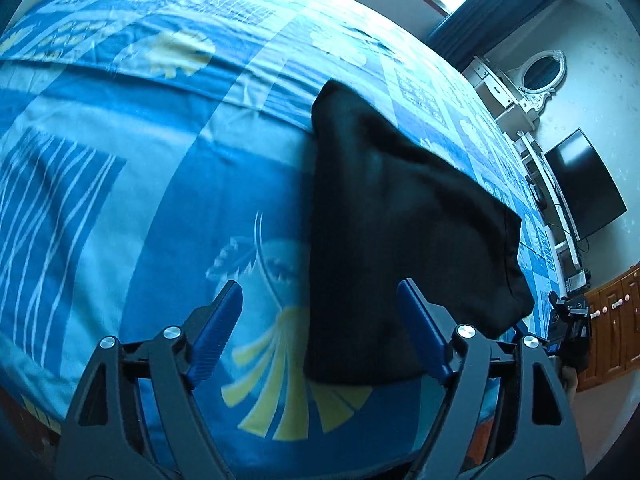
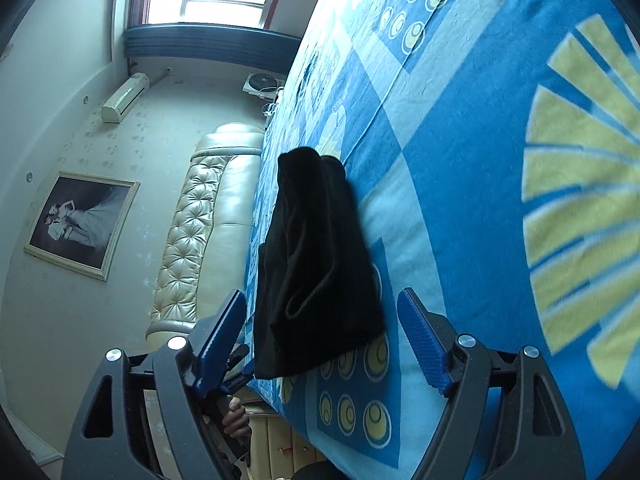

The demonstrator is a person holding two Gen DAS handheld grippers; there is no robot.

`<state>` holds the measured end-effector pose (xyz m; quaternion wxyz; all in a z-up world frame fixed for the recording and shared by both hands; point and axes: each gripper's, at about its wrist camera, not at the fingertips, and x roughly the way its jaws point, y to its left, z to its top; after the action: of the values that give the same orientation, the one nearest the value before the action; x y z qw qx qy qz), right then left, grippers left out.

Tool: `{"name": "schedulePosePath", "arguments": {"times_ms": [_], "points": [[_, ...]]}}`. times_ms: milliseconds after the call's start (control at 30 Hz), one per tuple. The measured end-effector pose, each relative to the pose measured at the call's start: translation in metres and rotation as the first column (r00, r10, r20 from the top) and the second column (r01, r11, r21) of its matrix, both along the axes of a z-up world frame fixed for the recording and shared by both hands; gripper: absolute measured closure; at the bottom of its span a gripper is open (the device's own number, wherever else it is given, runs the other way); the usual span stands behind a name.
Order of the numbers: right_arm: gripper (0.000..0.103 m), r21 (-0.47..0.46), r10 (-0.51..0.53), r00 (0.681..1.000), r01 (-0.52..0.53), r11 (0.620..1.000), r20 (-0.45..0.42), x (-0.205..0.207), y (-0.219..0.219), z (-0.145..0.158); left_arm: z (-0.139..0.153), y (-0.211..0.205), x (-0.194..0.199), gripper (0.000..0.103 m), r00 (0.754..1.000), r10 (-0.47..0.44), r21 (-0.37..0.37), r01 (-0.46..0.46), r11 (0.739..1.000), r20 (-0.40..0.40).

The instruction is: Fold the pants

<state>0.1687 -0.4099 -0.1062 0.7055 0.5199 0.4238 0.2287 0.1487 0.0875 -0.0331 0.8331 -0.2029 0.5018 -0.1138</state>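
Note:
The black pants (image 1: 400, 220) lie folded into a compact bundle on the blue patterned bed sheet (image 1: 160, 200). My left gripper (image 1: 320, 284) is open just above the bundle's near edge, its blue pads wide apart and pressing on nothing. In the right wrist view the same pants (image 2: 316, 260) lie along the bed's edge, layers stacked. My right gripper (image 2: 323, 293) is open too, with the bundle's near end in the gap between its pads, untouched. The right gripper (image 1: 568, 320) shows at the bundle's far corner in the left view. A hand (image 2: 236, 416) holds the left gripper (image 2: 236, 360) below the bed edge.
The bed sheet (image 2: 460, 160) spreads wide on both sides of the bundle. A tufted cream headboard (image 2: 208, 220) stands at one end. A television (image 1: 580, 184), a white dresser with an oval mirror (image 1: 544, 72) and wooden cabinets (image 1: 616, 320) line the far wall.

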Motion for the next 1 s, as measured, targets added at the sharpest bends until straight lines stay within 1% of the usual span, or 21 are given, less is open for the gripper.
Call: {"name": "schedulePosePath", "arguments": {"times_ms": [133,267,300,400,533,733,800,833,900,933,967,1000], "points": [[0.023,-0.027,0.004,1.0,-0.004,1.0,-0.003,0.0,0.012,0.002,-0.011,0.0,-0.006,0.023,1.0,0.013,-0.046,-0.014,0.999,-0.027],[0.022,-0.034,0.014,1.0,-0.014,0.999,-0.008,0.008,0.03,0.003,-0.023,-0.003,-0.004,0.023,0.998,0.022,-0.119,-0.029,0.992,-0.058],[0.022,-0.04,0.022,1.0,-0.022,0.999,-0.009,0.008,0.033,0.001,-0.024,-0.005,-0.004,0.023,0.998,0.023,-0.12,-0.029,0.992,-0.057],[0.016,-0.093,0.019,1.0,-0.02,0.995,-0.009,0.015,0.042,0.002,-0.027,-0.01,-0.001,0.019,0.999,0.016,-0.118,-0.022,0.993,-0.048],[0.016,-0.151,0.03,0.999,-0.033,0.988,-0.02,0.021,0.049,0.003,-0.032,-0.012,0.003,0.018,0.998,0.028,-0.137,-0.034,0.99,-0.047],[0.017,-0.163,-0.008,1.0,0.003,0.987,-0.03,0.024,0.049,0.001,-0.033,-0.015,0.004,0.018,0.999,0.025,-0.143,-0.03,0.989,-0.037],[0.017,-0.182,0.013,1.0,-0.018,0.983,-0.028,0.028,0.055,0.002,-0.033,-0.015,0.003,0.018,0.999,0.025,-0.142,-0.03,0.989,-0.036],[0.016,-0.193,0.033,0.999,-0.038,0.98,-0.03,0.029,0.058,0.003,-0.033,-0.016,0.003,0.019,0.999,0.028,-0.14,-0.033,0.99,-0.039],[0.019,-0.265,0.067,0.997,-0.076,0.961,-0.041,0.032,0.069,0.006,-0.034,-0.016,0.005,0.03,0.999,0.026,-0.142,-0.032,0.989,-0.042],[0.027,-0.294,0.08,0.996,-0.091,0.951,-0.05,0.032,0.073,0.007,-0.034,-0.018,0.006,0.046,0.999,0.014,-0.152,-0.02,0.988,-0.043],[0.042,-0.315,0.088,0.995,-0.101,0.944,-0.055,0.033,0.076,0.007,-0.035,-0.02,0.007,0.052,0.999,-0.002,-0.174,-0.007,0.985,-0.052],[0.045,-0.331,0.096,0.993,-0.112,0.937,-0.064,0.034,0.076,0.005,-0.033,-0.021,0.008,0.052,0.998,0.007,-0.164,-0.016,0.986,-0.056]]}}
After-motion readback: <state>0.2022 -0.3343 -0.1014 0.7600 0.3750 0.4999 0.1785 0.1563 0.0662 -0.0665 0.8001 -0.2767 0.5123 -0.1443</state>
